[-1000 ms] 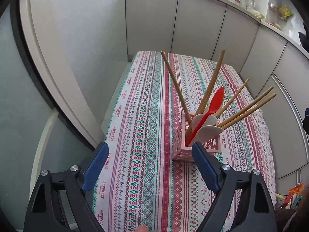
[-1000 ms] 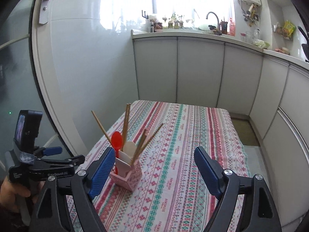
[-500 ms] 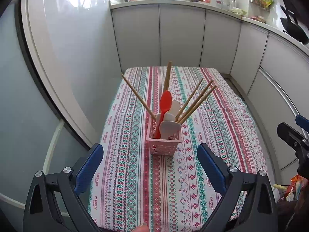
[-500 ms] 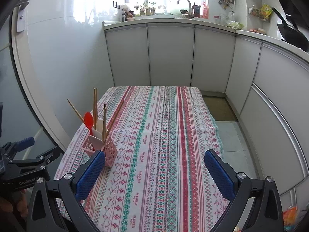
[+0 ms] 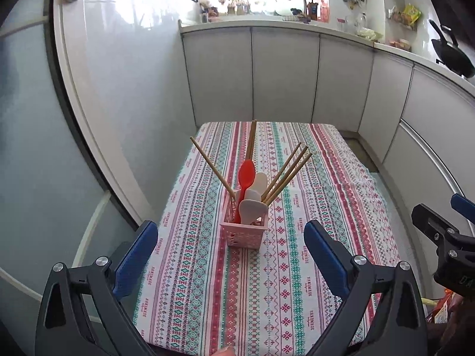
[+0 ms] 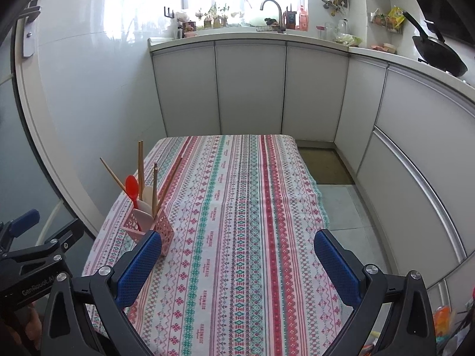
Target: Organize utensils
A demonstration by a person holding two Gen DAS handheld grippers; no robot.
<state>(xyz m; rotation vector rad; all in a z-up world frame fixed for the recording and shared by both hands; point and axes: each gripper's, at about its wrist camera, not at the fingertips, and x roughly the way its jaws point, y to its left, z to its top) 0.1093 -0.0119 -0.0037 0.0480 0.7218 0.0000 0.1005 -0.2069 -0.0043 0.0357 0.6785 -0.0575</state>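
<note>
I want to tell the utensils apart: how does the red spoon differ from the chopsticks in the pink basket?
The red spoon is bright red plastic with a broad oval end; the chopsticks are thin, straight, wood-coloured sticks. The spoon is single, while there are several chopsticks. The chopsticks reach higher and fan outward; the spoon stands nearer upright and shorter. Both stand in the pink basket, leaning on its rim.

one pink perforated plastic basket [image 5: 245,233], six long wooden chopsticks [image 5: 285,175], one red plastic spoon [image 5: 245,175], two pale cream plastic spoons [image 5: 251,209], one striped patterned tablecloth [image 5: 311,195].
</note>
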